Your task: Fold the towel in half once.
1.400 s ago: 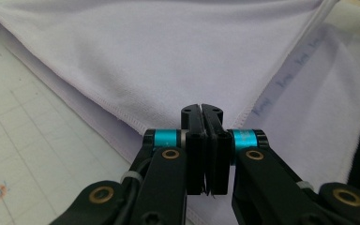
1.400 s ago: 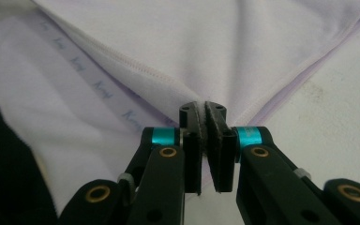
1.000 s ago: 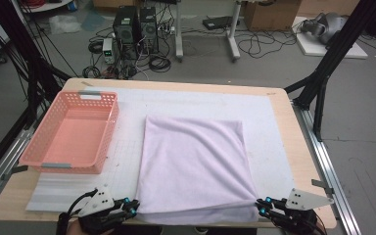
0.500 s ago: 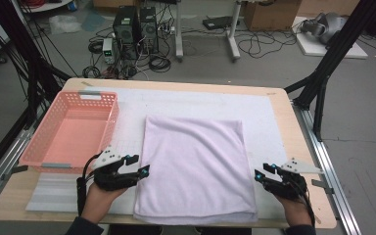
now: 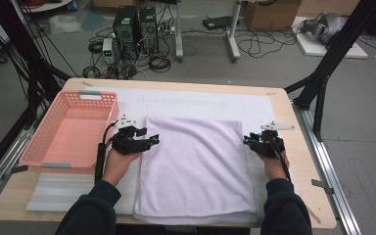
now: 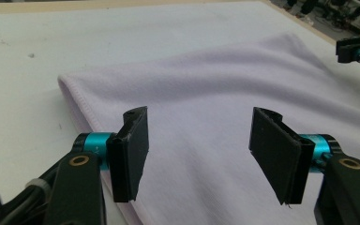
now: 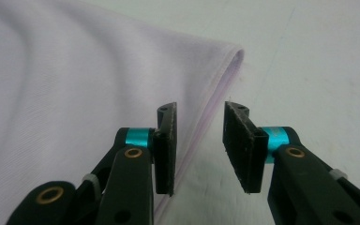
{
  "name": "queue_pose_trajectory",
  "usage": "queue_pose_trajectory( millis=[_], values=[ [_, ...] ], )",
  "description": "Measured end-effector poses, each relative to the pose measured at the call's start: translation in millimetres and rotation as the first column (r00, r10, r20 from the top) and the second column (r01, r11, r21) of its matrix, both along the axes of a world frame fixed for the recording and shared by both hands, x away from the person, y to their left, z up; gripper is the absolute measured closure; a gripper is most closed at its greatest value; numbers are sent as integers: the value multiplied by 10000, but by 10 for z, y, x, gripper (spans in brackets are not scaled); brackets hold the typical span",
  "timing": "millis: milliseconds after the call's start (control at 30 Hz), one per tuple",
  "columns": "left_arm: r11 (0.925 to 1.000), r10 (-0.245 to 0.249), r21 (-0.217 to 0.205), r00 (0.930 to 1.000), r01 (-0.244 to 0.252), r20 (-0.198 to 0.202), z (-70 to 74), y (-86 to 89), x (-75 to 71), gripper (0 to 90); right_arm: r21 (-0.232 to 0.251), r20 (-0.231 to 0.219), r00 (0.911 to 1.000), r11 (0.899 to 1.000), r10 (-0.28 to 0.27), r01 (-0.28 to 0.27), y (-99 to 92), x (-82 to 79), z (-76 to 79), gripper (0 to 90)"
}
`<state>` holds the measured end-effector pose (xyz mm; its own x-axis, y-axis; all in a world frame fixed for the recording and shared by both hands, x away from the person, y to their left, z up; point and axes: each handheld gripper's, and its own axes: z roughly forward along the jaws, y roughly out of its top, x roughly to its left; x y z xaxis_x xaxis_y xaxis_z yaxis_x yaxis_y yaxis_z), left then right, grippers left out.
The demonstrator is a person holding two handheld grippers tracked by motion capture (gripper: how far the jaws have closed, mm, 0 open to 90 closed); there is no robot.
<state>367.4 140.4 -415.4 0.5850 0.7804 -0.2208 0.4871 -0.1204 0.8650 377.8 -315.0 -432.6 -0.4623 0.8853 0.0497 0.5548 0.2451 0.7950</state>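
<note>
Right now you are holding both claws at the side edges of the folded lilac towel (image 5: 196,169), which is lying flat on the white mat (image 5: 186,100) in the middle of the desk (image 5: 301,161). Your left claw (image 5: 152,139) is hovering over the towel's left edge, its jaws standing wide apart after just opening, with nothing pinched between them. Your right claw (image 5: 246,140) is sitting at the towel's right edge; its jaws have just been narrowing, yet they are gaping on either side of the hem without pressing it. Left of your left hand (image 5: 120,161), the pink basket (image 5: 54,156) is resting on the desk.
</note>
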Motion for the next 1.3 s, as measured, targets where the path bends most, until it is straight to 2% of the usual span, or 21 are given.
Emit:
queue_pose_trajectory(
  millis=[133, 167, 200, 333, 367, 433, 467, 500, 533, 600, 733, 800, 867, 900, 967, 1033, 1067, 1100, 1233, 1267, 1300],
  values=[
    [9994, 258, -246, 9996, -261, -125, -33, -8, 222, 383, 86, -445, 9990, 10000, -11, 15, 121, 307, -104, 683],
    [9994, 284, -206, 9993, -289, -227, -38, -4, 266, 383, -122, -556, 9984, 9999, -65, 59, 147, 363, -134, 733],
    [9994, 350, -68, 9990, -352, -278, -42, -5, 303, 383, -213, -588, 9983, 9998, -45, 33, 157, 405, -151, 837],
    [9971, 700, 303, 9971, -691, -294, -28, 5, 394, 383, -1168, -317, 9962, 9902, -807, 765, 115, 459, -115, 844],
    [9961, 819, 338, 9964, -812, -219, -34, 9, 410, 383, -1103, -415, 9956, 9908, -839, 789, 102, 457, -122, 814],
    [9945, 1002, 349, 9945, -991, -318, -72, 19, 449, 380, -1110, -417, 9935, 9887, -1056, 1005, 91, 441, -108, 649],
    [9928, 1120, 478, 9929, -1101, -393, -101, 26, 472, 380, -762, -379, 9941, 9922, -1012, 981, 72, 438, -95, 591],
    [9916, 1212, 513, 9913, -1186, -512, -134, 37, 500, 376, -188, -328, 9950, 9955, -938, 932, 47, 436, -70, 580],
    [9890, 1396, 571, 9882, -1361, -630, -163, 47, 535, 375, 19, -30, 9953, 9953, -972, 972, 30, 437, -40, 571],
    [9865, 1592, 513, 9836, -1553, -843, -188, 64, 615, 364, 106, 243, 9954, 9956, -932, 930, 7, 483, 3, 545],
    [9835, 1765, 589, 9787, -1711, -1050, -195, 50, 791, 367, 313, -4, 9981, 9976, -612, 611, 29, 679, -24, 504],
    [9816, 1850, 707, 9749, -1773, -1243, -219, 39, 886, 371, -11, -180, 9993, 9994, -336, 336, 95, 782, -82, 510],
    [9791, 2027, 453, 9698, -1983, -1356, -244, 47, 942, 388, -86, -434, 9989, 9998, -156, 152, 163, 860, -145, 569],
    [9787, 2040, 526, 9692, -1985, -1383, -259, 51, 948, 435, -241, -444, 9990, 9997, -63, 52, 197, 881, -169, 624],
    [9780, 1953, 1056, 9674, -1799, -1614, -301, 43, 941, 558, -124, -326, 9994, 9999, 98, -102, 216, 893, -177, 787],
    [9697, 1813, 1870, 9763, -1575, -1179, -289, 36, 900, 705, -574, -197, 9997, 9983, 128, -139, 219, 886, -159, 828],
    [9683, 1733, 2015, 9781, -1478, -1156, -268, 49, 886, 857, -1058, -27, 10000, 9944, -73, 70, 220, 876, -142, 833],
    [9667, 1881, 1973, 9754, -1632, -1147, -247, 58, 872, 864, -1200, 107, 9996, 9924, -262, 273, 214, 862, -122, 836],
    [9628, 2005, 1960, 9781, -1862, -558, -166, 40, 841, 869, -1348, 1113, 9883, 9838, -1038, 1185, 243, 797, -66, 832],
    [9596, 2069, 2039, 9773, -1937, -455, -162, 29, 842, 860, -1233, 939, 9900, 9855, -1050, 1162, 256, 806, -83, 824],
    [9560, 2255, 2018, 9733, -2128, -419, -160, 25, 849, 782, -1356, 711, 9917, 9840, -1071, 1160, 261, 814, -106, 791]
  ],
)
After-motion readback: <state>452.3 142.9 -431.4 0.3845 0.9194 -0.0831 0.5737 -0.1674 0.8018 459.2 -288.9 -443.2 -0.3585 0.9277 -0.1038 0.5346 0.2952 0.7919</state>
